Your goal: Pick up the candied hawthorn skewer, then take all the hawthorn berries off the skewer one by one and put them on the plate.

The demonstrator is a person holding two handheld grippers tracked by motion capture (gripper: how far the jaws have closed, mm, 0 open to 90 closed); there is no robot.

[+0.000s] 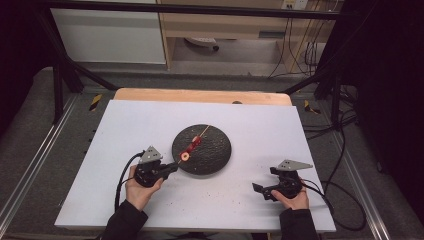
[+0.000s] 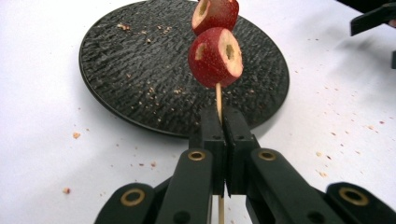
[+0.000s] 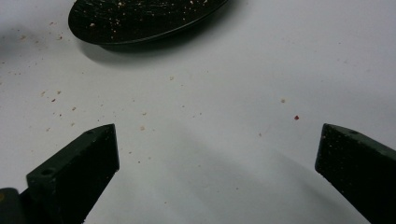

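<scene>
Clamping a skewer [image 2: 218, 100] of red fruit [image 2: 215, 57] over the black plate [image 2: 126, 79], left gripper [image 2: 224, 122], right gripper [image 3: 217, 151] spread apart, crumbs [image 3: 56, 100] between.

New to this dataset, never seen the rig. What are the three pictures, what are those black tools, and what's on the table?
No robot here: a person holds a hand-held two-jaw black gripper in each hand. The high view looks down on the white table from above the person's side. The other two pictures come from cameras riding on each gripper, looking along its jaws.

In the middle of the table lies a round, dark, textured plate, with crumbs scattered on and around it.

The left gripper has its jaws shut on a thin wooden skewer that carries red fruit pieces with cored centres, held over the plate's near edge. In the high view the skewer slants across the plate.

The right gripper has its jaws wide apart and holds nothing; it sits over bare table to the right of the plate.
</scene>
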